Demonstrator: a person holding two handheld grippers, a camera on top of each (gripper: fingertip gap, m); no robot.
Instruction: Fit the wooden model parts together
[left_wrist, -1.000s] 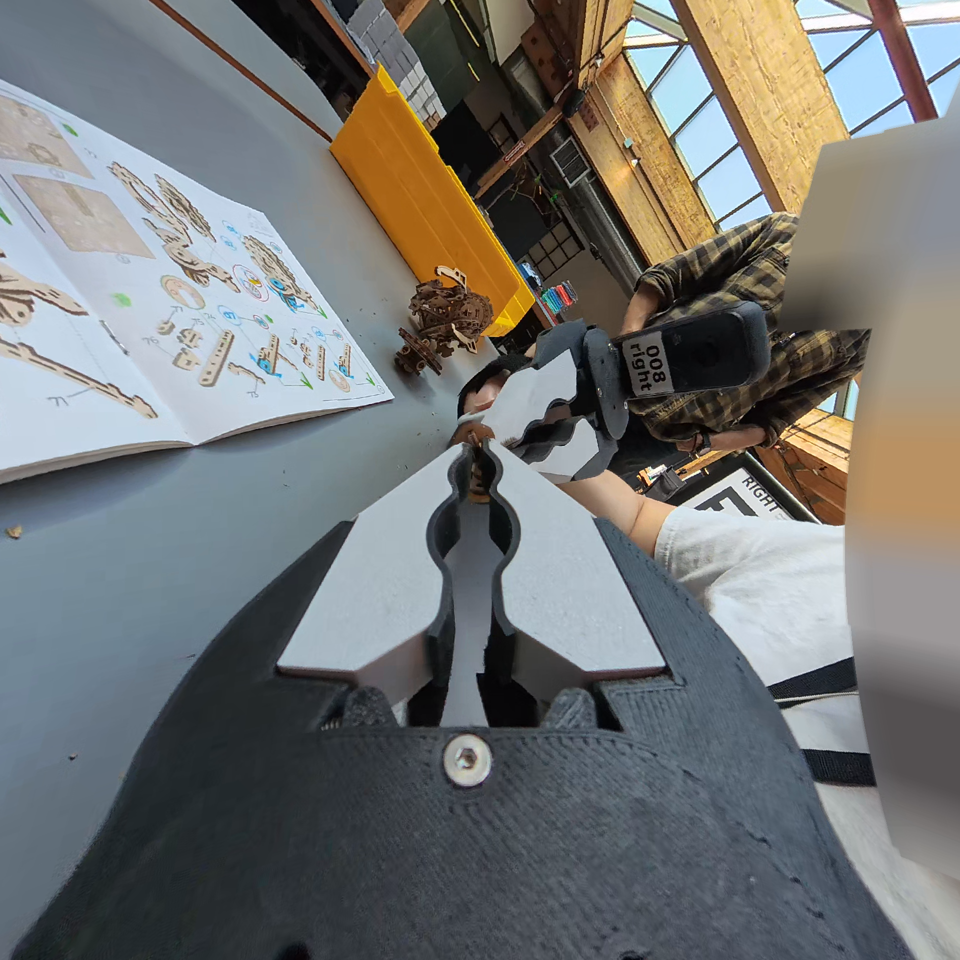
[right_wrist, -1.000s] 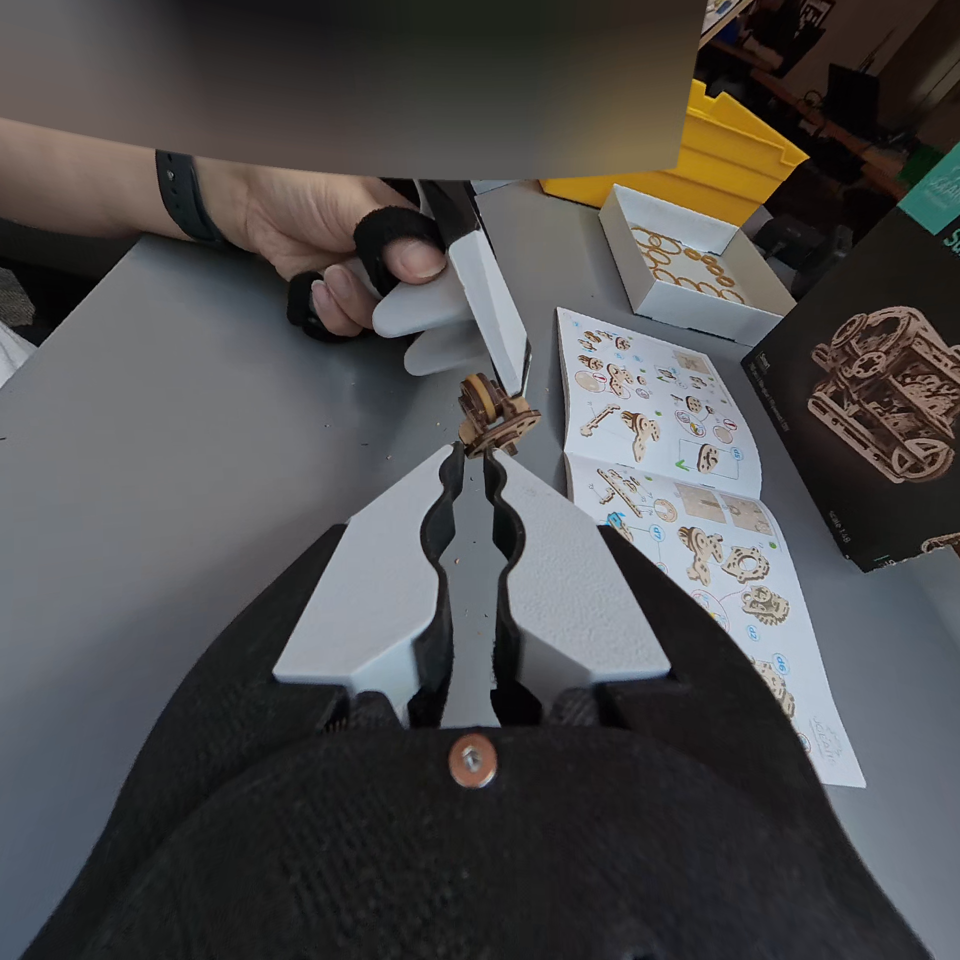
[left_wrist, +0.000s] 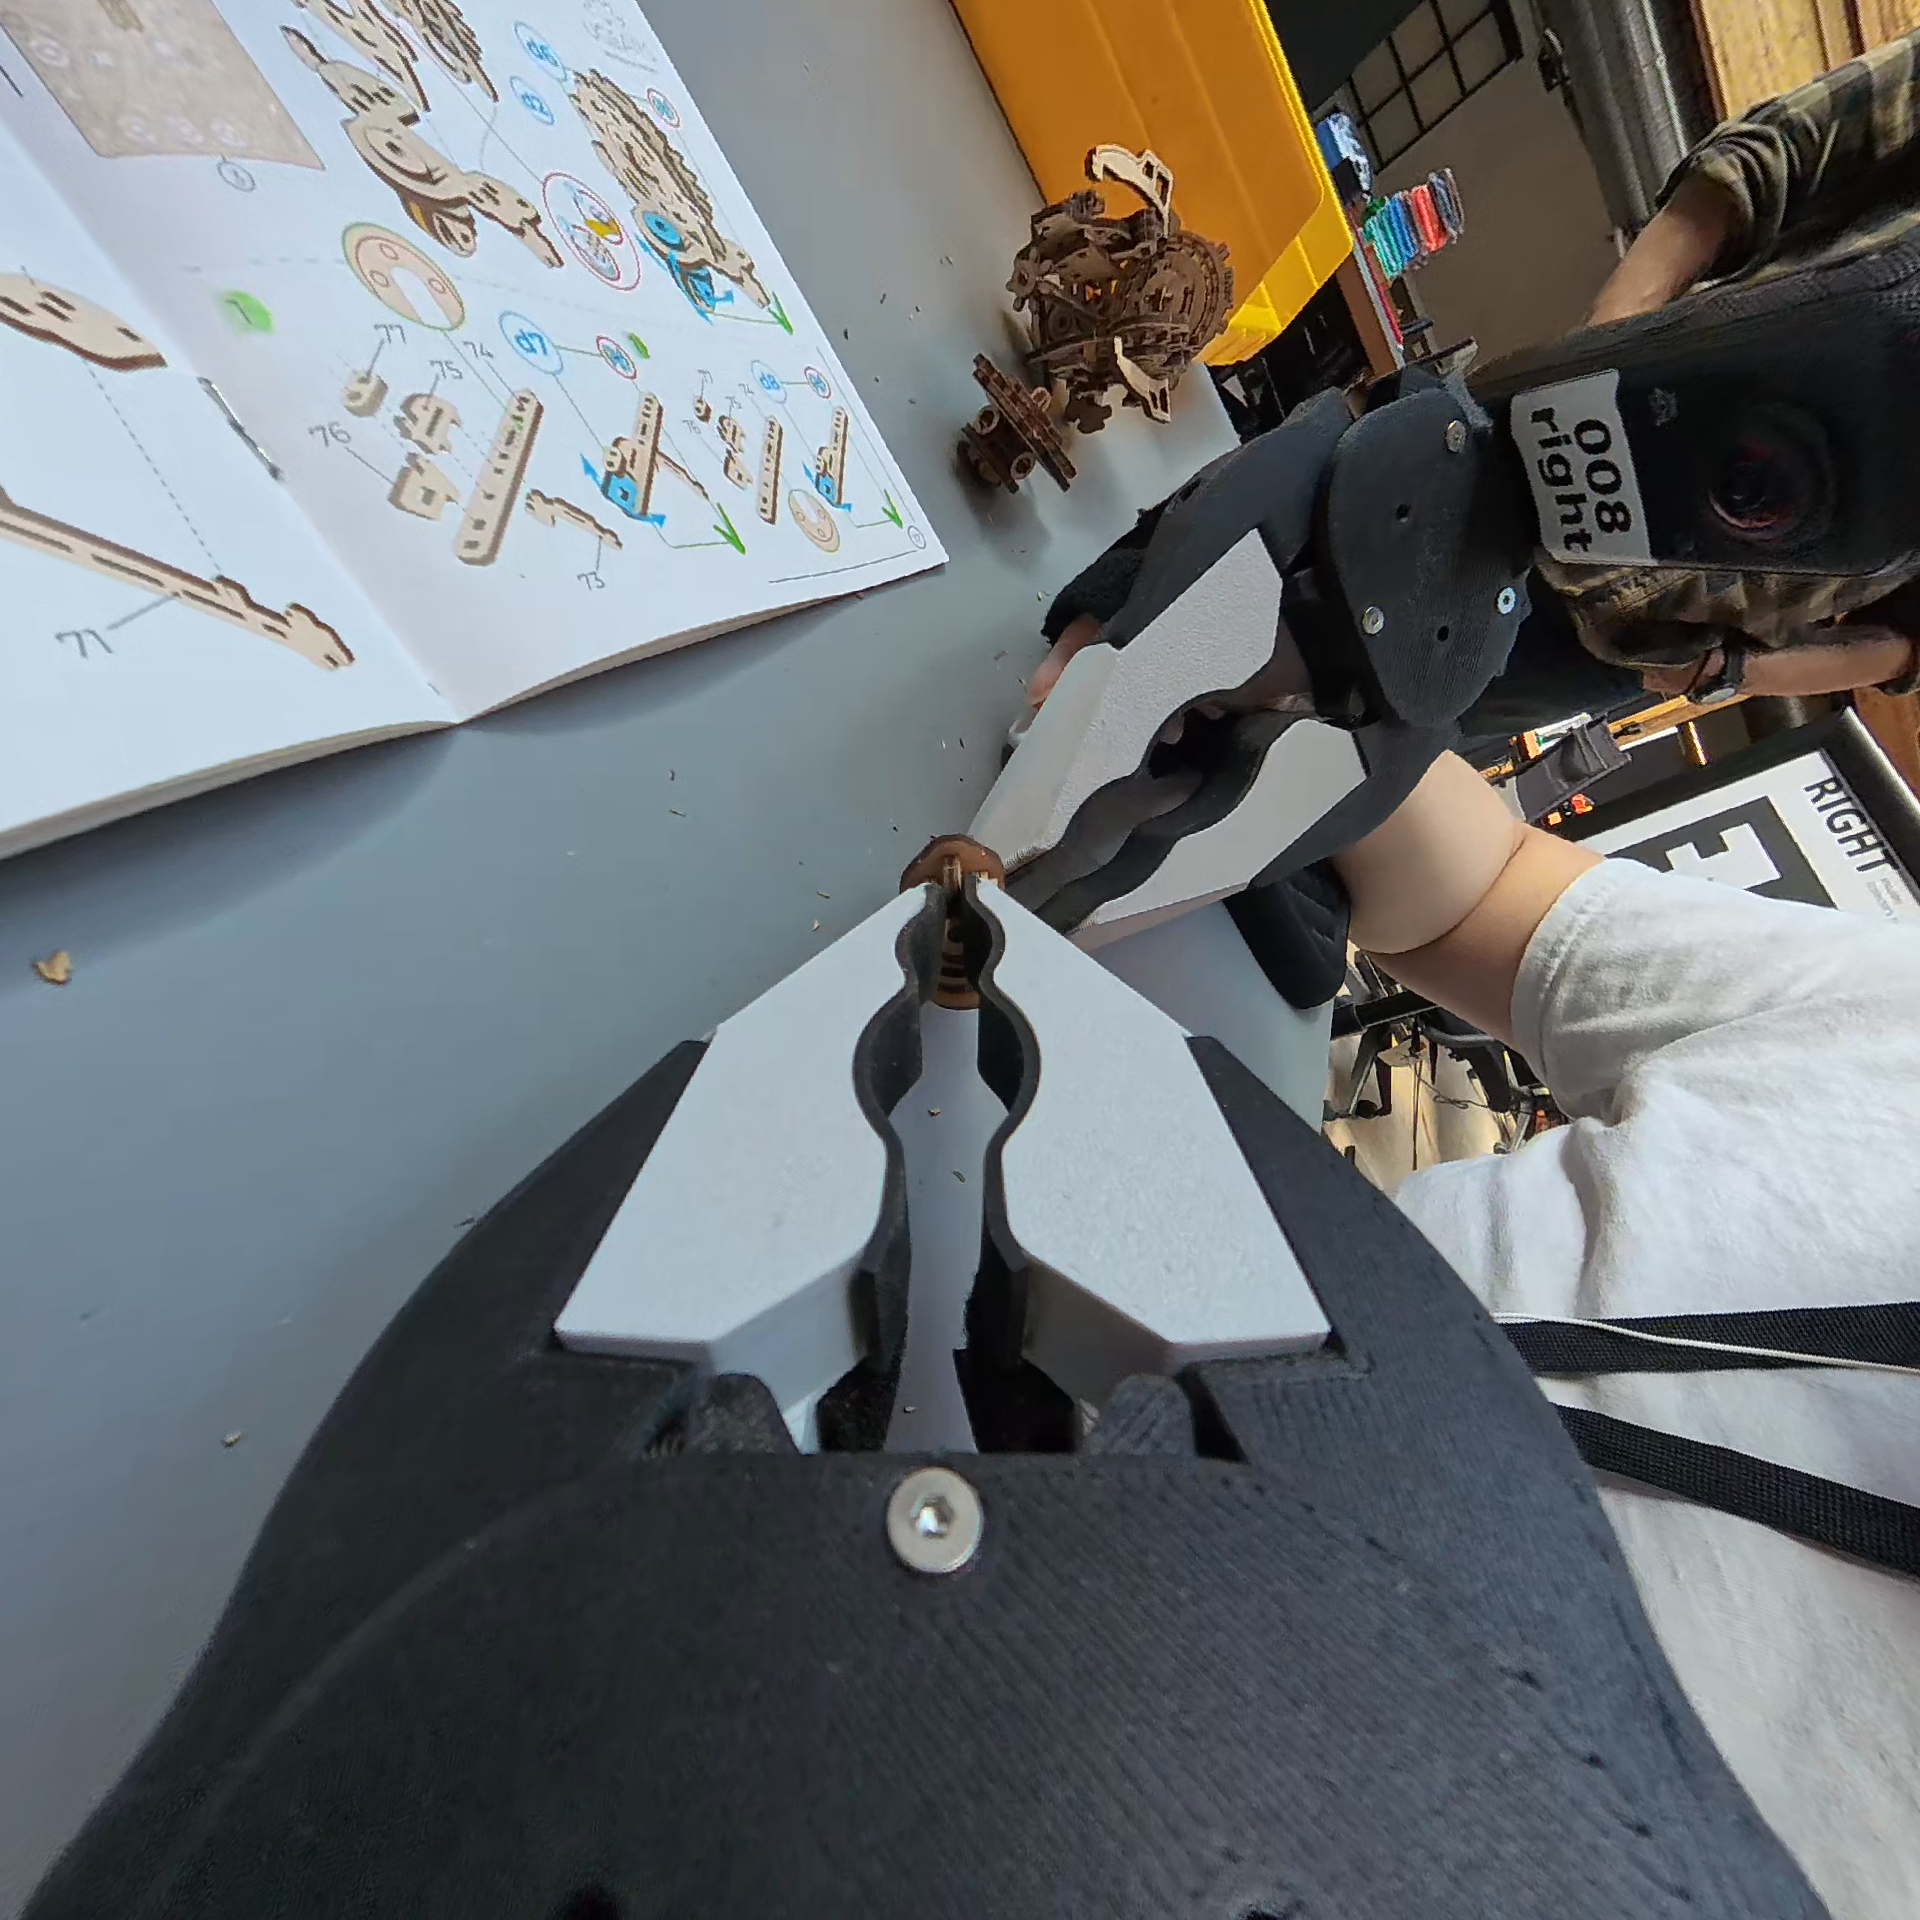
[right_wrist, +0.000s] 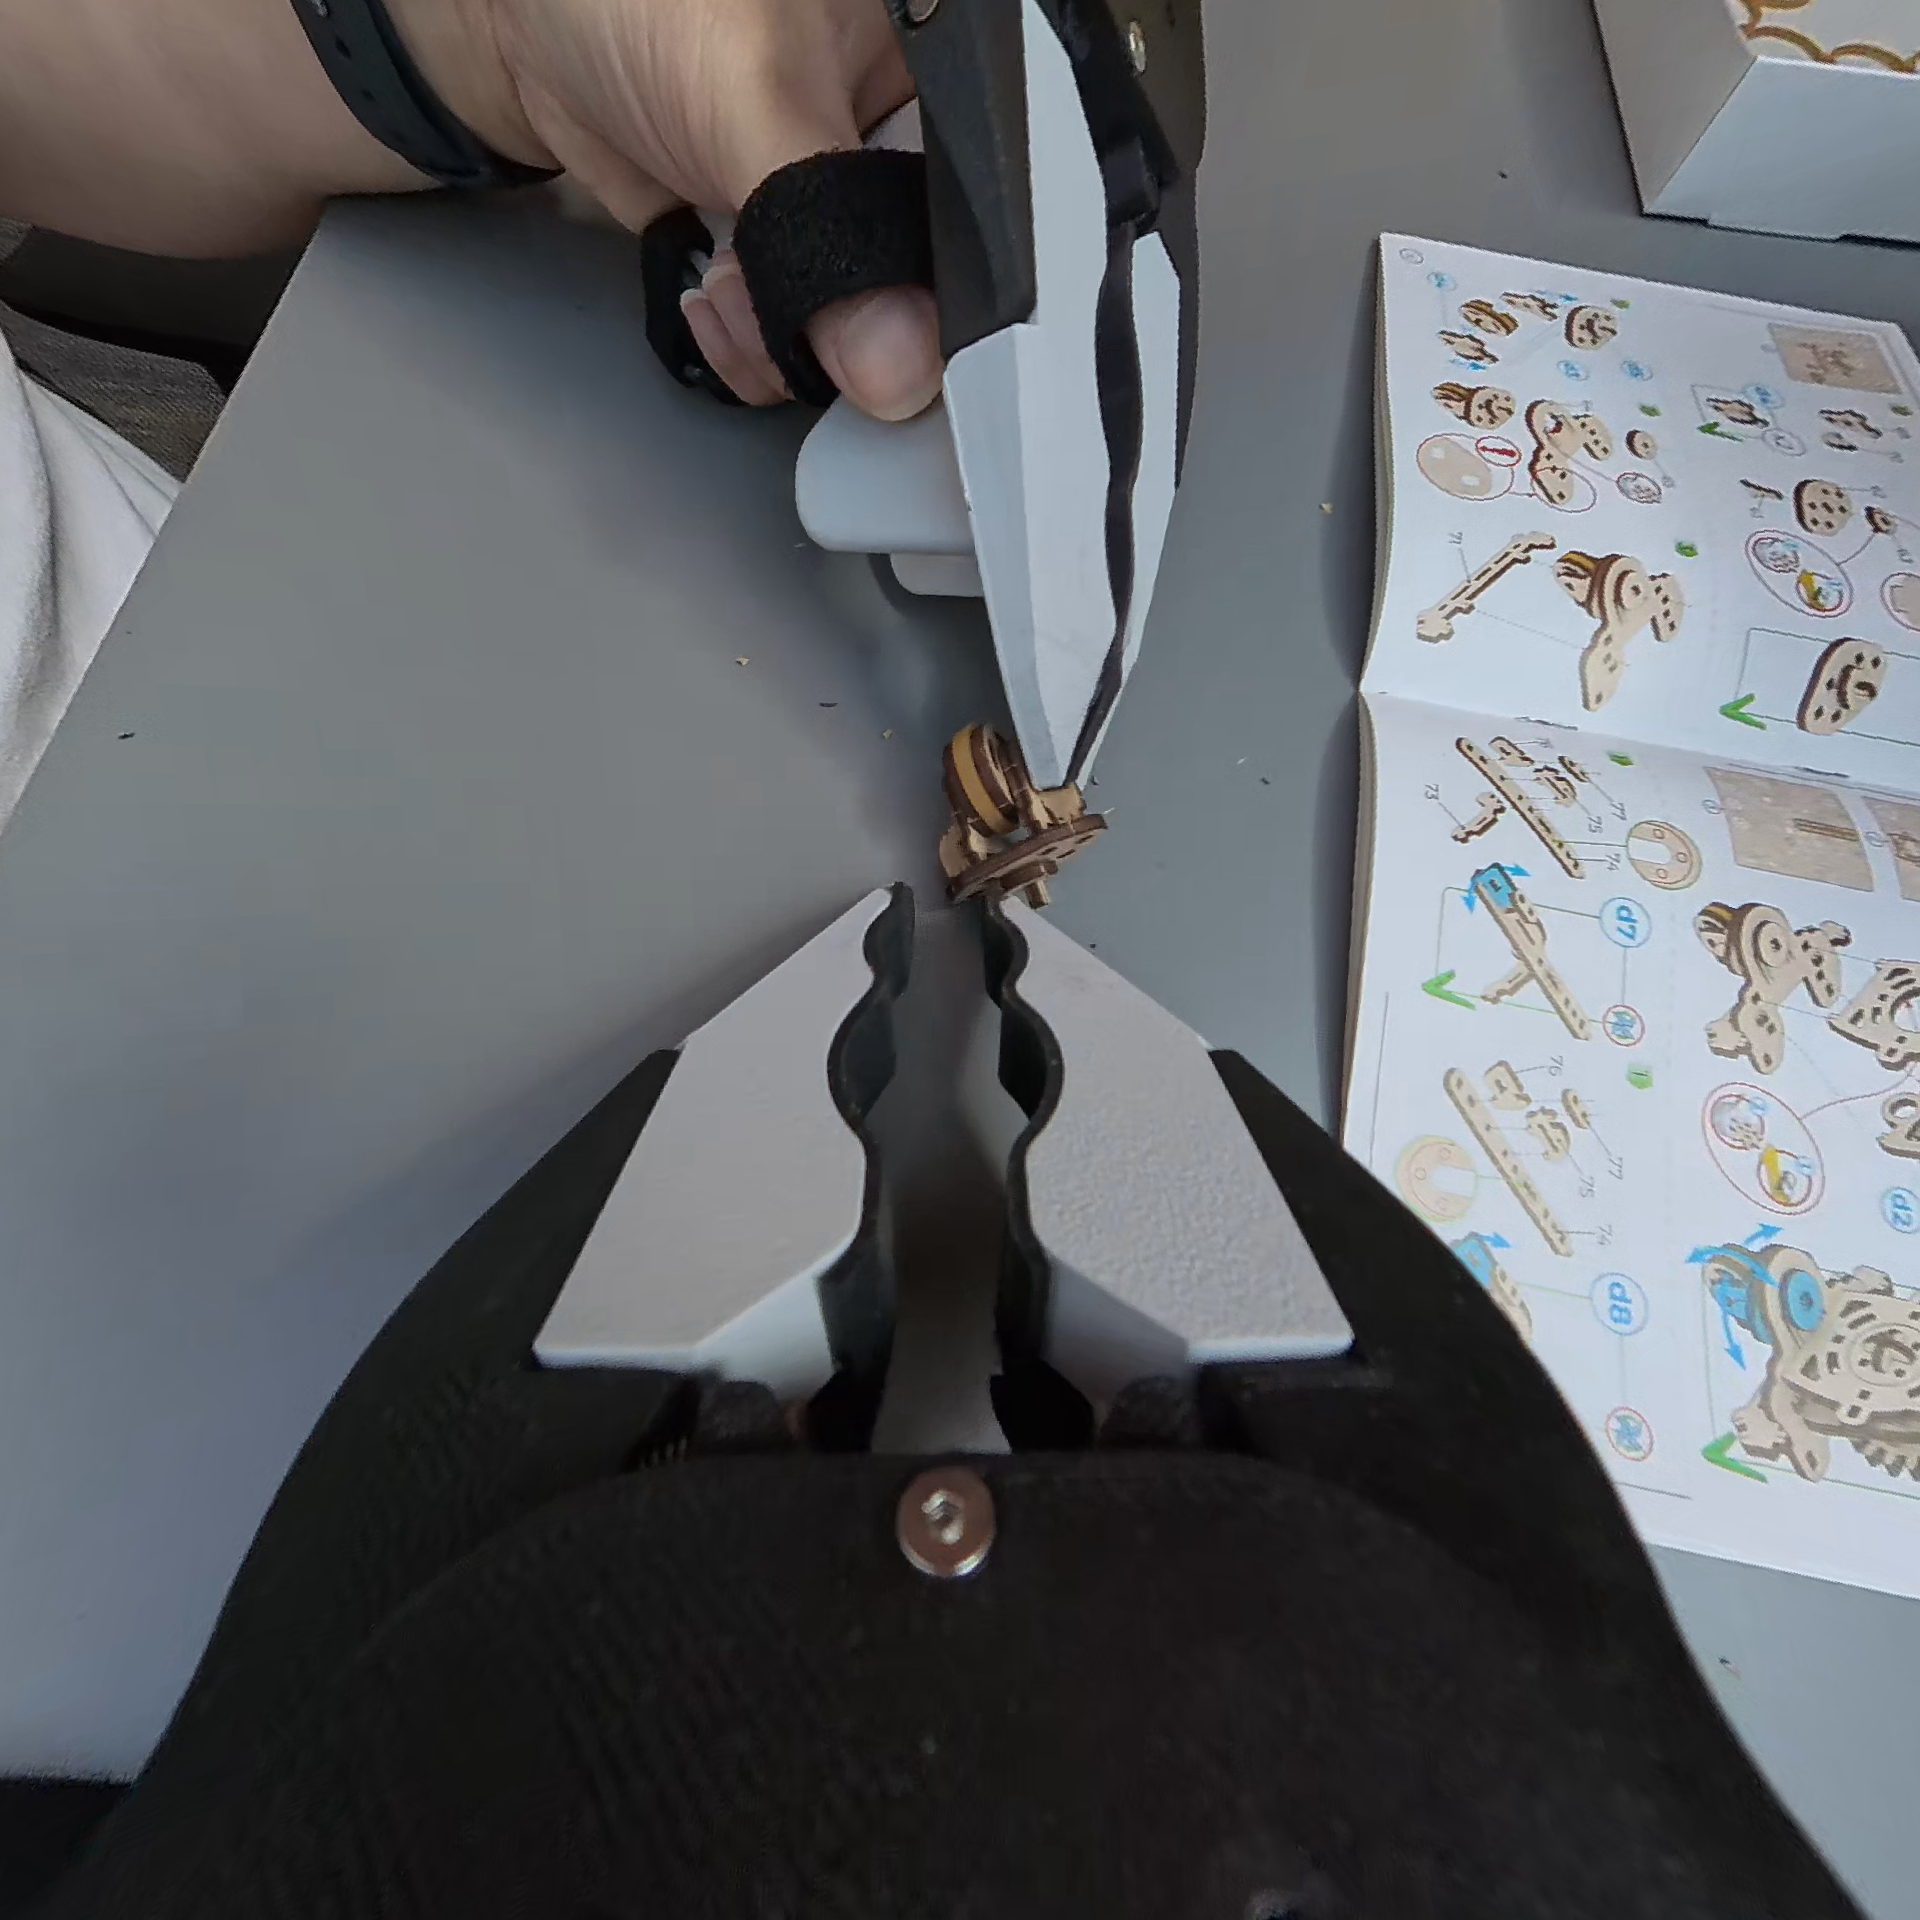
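Workshop: timber beams (left_wrist: 1766, 62), yellow bin (left_wrist: 1174, 135), grey worktable (left_wrist: 312, 1039).

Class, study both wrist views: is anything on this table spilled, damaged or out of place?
Only small litter: wood crumbs lie scattered over the grey table around the wooden subassembly held by the left gripper. Nothing looks broken.

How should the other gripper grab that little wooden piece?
Probably by the dark flat disc at the bottom of the little wooden piece, coming from the near side. The left hand-held gripper already pinches its top tab, and the disc's edge sticks out toward the open right hand-held gripper.
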